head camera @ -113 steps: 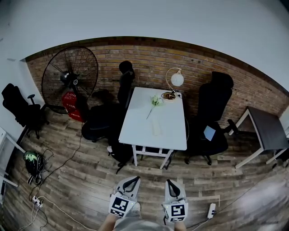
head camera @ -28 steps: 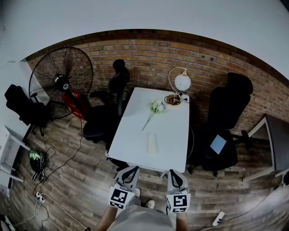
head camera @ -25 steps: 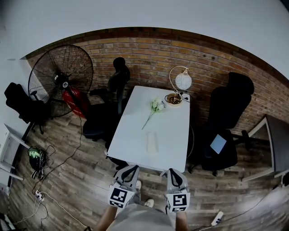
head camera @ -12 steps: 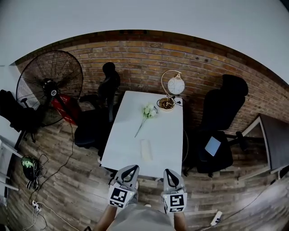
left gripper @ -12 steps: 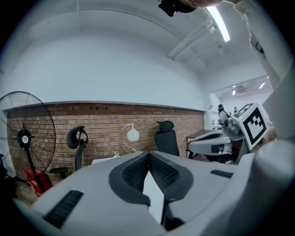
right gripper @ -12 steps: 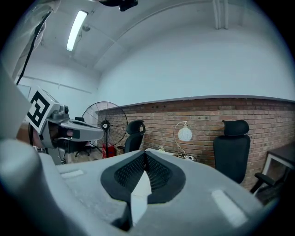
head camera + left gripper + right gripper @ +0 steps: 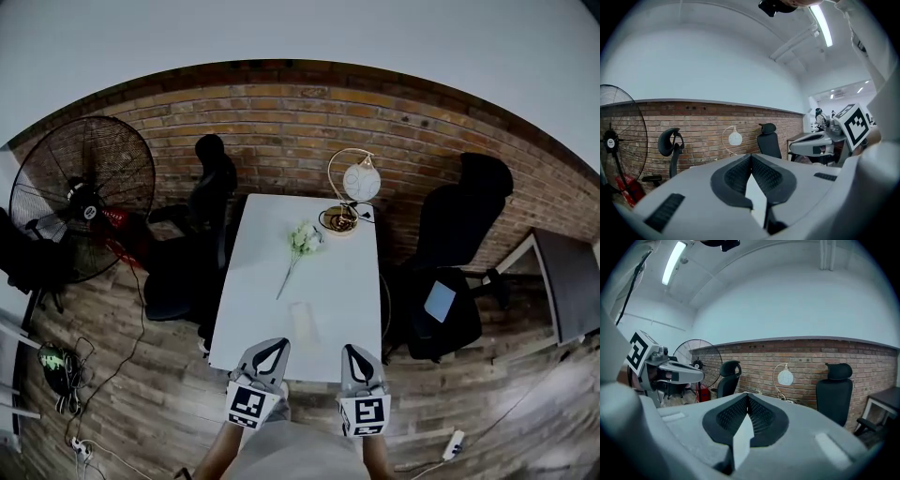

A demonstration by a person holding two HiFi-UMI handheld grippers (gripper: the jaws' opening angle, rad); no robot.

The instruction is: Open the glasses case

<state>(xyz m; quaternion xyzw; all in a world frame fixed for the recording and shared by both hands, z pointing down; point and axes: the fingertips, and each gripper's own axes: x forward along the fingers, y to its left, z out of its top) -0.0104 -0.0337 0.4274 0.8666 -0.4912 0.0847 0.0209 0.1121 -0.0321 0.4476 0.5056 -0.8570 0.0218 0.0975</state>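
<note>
I am stepping closer; the glasses case (image 7: 302,322) is now lying near at twelve o'clock, almost in reach. My left gripper (image 7: 273,348) and right gripper (image 7: 352,354) are staying shut and empty.

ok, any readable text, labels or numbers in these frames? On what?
No readable words or numbers in any view.
Left hand-held gripper marker cube: square pattern only.
Right hand-held gripper marker cube: square pattern only.
Fan hub: label too small to read.

Glasses case (image 7: 304,322) on table (image 7: 255,281) (lamp (image 7: 360,182) behind)
</note>
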